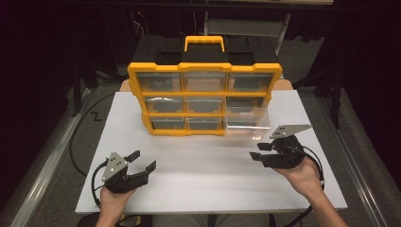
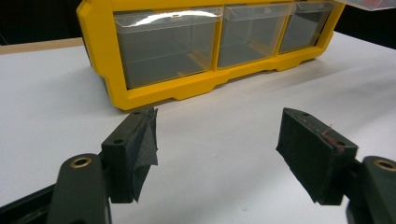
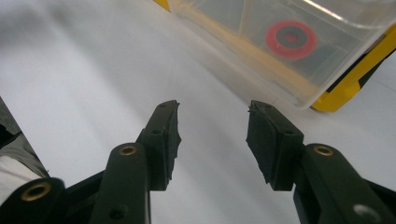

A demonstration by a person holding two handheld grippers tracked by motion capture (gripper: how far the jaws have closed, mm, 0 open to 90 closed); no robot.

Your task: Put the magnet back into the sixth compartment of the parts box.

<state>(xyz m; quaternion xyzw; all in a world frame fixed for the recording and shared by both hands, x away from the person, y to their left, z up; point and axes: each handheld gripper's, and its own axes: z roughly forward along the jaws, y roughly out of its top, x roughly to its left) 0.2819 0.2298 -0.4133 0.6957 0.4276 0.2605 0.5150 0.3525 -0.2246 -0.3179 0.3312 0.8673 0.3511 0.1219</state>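
I can read no text, label, brand or number anywhere from my station. The yellow organiser (image 1: 204, 71) carries no legible lettering on its frame or on its clear drawers, and the white surface (image 1: 208, 175) is unmarked. The red ring (image 3: 291, 39) inside the pulled-out drawer (image 1: 247, 124) bears no writing I can make out.

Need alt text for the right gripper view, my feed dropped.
The right gripper hovers with its two black fingers apart and nothing between them, above the white table. Just beyond them a clear plastic drawer sticks out of the yellow plastic organiser; a red ring shows through it.
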